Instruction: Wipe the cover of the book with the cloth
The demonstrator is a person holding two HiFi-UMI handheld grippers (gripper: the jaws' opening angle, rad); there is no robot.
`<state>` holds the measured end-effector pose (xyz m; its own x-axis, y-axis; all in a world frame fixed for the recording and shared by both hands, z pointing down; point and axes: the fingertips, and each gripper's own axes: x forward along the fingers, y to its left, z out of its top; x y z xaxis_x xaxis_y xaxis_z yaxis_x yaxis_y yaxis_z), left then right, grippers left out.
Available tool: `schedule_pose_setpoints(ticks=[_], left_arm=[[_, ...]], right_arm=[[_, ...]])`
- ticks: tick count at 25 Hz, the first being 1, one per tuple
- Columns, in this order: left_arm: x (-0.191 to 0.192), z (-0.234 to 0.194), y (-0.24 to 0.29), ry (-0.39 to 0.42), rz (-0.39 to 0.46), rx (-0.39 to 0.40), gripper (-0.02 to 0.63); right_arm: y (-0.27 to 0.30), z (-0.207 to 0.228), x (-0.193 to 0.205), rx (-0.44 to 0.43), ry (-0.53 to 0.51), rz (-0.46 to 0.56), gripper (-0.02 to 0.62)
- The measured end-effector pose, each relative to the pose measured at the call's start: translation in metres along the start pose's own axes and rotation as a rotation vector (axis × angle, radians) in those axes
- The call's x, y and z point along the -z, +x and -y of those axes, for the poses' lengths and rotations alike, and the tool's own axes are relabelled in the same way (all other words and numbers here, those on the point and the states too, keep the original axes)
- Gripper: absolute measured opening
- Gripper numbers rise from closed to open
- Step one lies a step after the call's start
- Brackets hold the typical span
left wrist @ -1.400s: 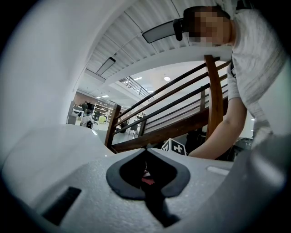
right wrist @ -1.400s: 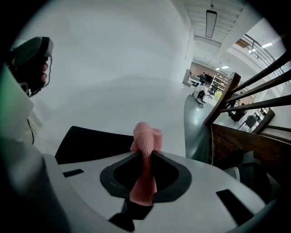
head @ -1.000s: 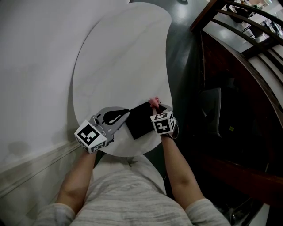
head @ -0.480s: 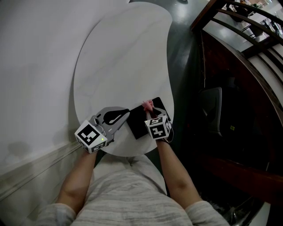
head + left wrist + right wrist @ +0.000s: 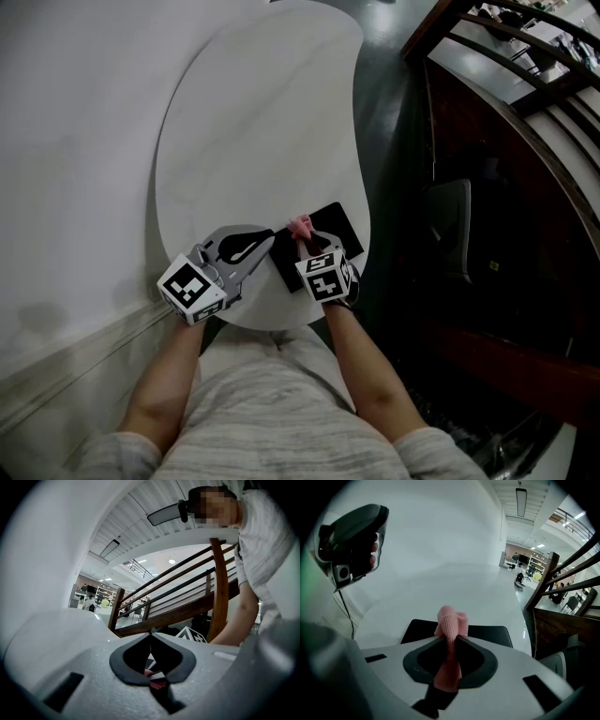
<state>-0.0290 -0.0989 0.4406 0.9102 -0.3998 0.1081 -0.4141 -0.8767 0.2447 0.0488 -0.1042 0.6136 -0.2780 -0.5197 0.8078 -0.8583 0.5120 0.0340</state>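
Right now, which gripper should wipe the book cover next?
Right. The right gripper is shut on the pink cloth over the black book; the left gripper is shut and empty beside it.

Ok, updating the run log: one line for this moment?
right tool: shut on cloth, over book | left tool: shut, beside book
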Motion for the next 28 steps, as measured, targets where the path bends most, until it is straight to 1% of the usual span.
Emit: schedule_pose_setpoints(ticks=[14,22,28], left_arm=[[0.0,-0.002,0.002,0.01,-0.009,0.02,0.017],[0.0,-0.002,0.004,0.001,-0.015,0.015,0.017],[0.0,-0.003,0.006,0.006,-0.018,0.018,0.017]], right_arm=[[0.001,-0.044,-0.005,-0.09,-0.003,0.021,0.052],[0.002,-0.064,-0.008,-0.136,-0.009,0.03,0.052],[0.002,-0.08,-0.01,-0.201,0.006,0.042,0.052]])
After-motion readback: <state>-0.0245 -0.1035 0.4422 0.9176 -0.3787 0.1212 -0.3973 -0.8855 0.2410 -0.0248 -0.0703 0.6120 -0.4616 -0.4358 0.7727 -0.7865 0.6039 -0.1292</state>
